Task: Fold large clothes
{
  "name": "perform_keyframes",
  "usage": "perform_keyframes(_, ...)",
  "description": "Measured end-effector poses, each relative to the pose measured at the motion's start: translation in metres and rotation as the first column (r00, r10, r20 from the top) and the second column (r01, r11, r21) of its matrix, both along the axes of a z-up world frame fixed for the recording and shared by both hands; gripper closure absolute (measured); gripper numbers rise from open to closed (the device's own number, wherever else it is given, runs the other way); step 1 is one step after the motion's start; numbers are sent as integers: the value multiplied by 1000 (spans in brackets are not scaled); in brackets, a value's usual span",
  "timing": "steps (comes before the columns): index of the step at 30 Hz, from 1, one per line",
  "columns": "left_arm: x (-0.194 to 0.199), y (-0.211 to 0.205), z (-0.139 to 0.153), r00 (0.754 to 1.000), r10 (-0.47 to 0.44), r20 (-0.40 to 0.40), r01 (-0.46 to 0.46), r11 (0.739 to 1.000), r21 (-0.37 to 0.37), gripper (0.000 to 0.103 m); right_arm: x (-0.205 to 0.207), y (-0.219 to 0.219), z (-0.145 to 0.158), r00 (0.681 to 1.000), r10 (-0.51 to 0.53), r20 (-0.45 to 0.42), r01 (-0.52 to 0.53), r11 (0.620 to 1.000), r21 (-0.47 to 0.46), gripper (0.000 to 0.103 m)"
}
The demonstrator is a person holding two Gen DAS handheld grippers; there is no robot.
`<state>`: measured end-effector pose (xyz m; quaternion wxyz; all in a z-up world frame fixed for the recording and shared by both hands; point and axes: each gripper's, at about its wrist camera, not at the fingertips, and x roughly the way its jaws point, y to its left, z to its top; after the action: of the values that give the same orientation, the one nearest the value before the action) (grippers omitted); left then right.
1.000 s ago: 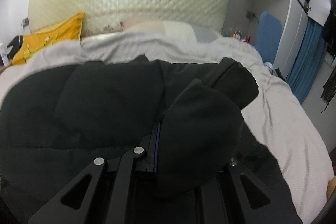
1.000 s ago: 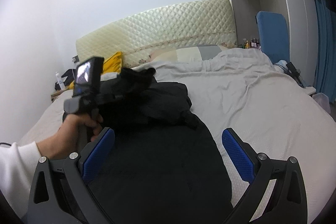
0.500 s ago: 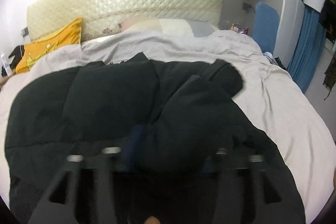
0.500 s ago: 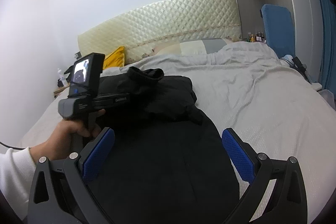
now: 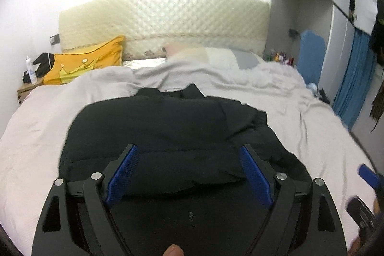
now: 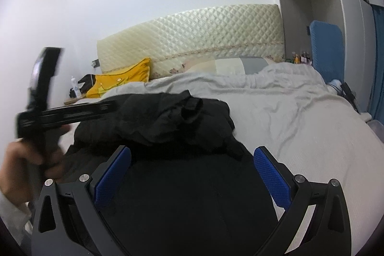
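**Left wrist view: the jacket is let go and the top fold lies in place**

Left wrist view shows the left gripper (image 5: 189, 174) with its blue pads spread wide and nothing between them, where a second ago it was clenched on a bunched lobe of the black padded jacket (image 5: 172, 131). That lobe, probably a sleeve or the hood though the dark fabric hides the seams, now lies dropped across the upper body of the garment. The camera has also pulled back and up, so more of the beige bedspread (image 5: 312, 126) shows on both sides.

From the right wrist view, the right gripper (image 6: 192, 176) hovers released above the lower half of the jacket (image 6: 182, 184), gripping nothing, as it was a second ago. The folded-over part sits as a rumpled heap (image 6: 172, 116) at the far end of the garment, toward the yellow pillow (image 6: 124, 80) and the quilted headboard (image 6: 192, 32).

The jacket rests in the middle of the bed, its top section doubled over and its lower section flat. One fold looks finished, and with both grippers free the next grasp likely belongs at the near hem, to bring the bottom up over the heap. The puffy filling may spring back.
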<state>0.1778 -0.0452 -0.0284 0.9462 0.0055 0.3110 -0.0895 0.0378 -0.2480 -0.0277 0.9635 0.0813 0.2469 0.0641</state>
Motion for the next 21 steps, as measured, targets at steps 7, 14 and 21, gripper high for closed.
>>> perform_keyframes(7,14,68,15,995,97,-9,-97,995,-35,17,54,15,28,999,33,38,-32,999,-31,4)
perform_keyframes(14,53,107,-21,986,154,-70,-156,987,-37,17,127,39,12,997,75,-24,-76,996,-51,37)
perform_keyframes(21,105,121,-59,980,166,-114,-165,986,24,17,187,62,-46,988,95,-124,-106,991,-83,40)
